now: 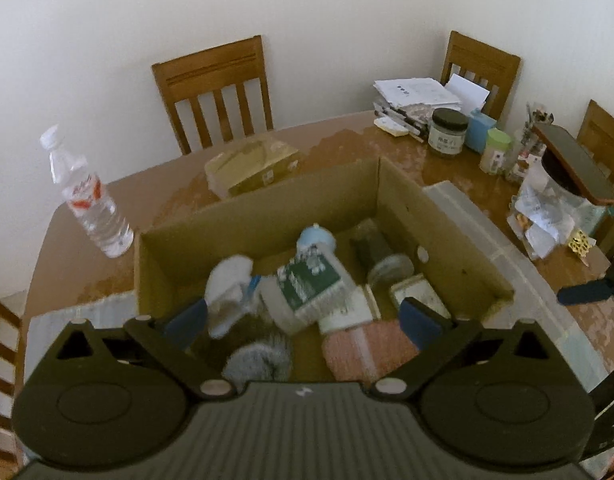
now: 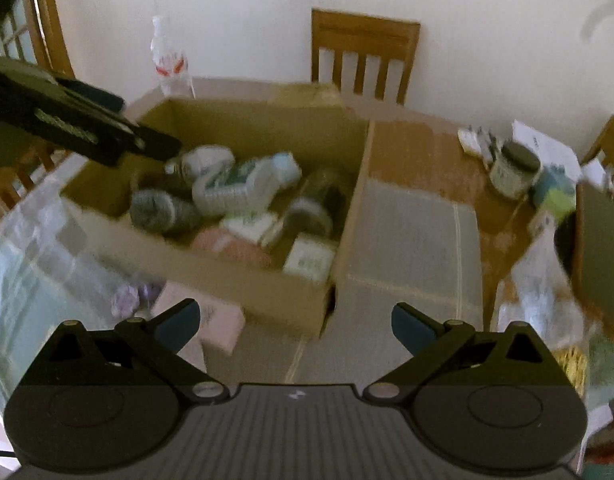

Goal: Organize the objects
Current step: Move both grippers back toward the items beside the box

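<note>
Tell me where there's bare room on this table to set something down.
Free: the grey mat right of the cardboard box, and bare tabletop between the water bottle and the small carton. Crowded: inside the box, and the far right corner around the dark-lidded jar.

Motion blur smears the cardboard box's (image 2: pixel 243 280) contents.

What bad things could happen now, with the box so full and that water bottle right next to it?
1. The water bottle stands close to the cardboard box; a nudge to the box might topple it.
2. The things in the box lie in a loose pile, so the white bottle with the green label could shift when more is dropped in.
3. The open left tongs hang low over the pile and might snag something.
</note>
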Demonstrator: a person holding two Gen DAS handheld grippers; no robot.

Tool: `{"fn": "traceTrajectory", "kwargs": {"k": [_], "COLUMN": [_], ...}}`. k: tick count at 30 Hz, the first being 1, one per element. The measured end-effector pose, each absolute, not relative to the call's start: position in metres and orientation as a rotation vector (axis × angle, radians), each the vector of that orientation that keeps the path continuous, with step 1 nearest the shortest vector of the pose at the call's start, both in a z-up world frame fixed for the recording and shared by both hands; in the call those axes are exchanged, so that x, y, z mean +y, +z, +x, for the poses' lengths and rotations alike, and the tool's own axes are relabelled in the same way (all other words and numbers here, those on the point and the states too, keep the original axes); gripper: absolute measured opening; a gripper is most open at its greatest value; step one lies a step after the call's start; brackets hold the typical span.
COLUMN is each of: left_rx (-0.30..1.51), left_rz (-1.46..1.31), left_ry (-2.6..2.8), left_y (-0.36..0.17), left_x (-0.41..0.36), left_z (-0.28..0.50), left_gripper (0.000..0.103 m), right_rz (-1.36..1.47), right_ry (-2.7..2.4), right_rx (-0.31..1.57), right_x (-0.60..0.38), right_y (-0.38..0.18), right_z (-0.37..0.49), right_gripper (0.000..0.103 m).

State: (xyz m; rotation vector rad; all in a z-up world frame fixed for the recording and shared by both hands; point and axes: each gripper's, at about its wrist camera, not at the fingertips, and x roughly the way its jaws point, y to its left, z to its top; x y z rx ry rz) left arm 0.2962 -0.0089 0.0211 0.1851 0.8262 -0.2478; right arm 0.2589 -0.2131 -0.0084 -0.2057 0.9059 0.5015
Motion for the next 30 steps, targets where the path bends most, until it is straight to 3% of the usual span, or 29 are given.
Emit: {"fn": "traceTrajectory", "kwargs": {"k": [14,30], "left_rx": [0.865,0.918], "left_rz": [0.181,0.043], "left_ry": [-0.153,-0.01], "left_y": [-0.021,-0.053], "left_x": [-0.004,0.055], "left_z": [0.229,0.191], "left_gripper": [0.102,0.102], "right_rz": [-0.201,-0.257], "right_ry": [0.514,0.607], "right_rx": [0.979,1.037], "right_x": [-0.21,-0.142], "right_y": [-0.044,-0.06], "right_z": [0.23,0.235], "right_gripper": [0.103,0.103]}}
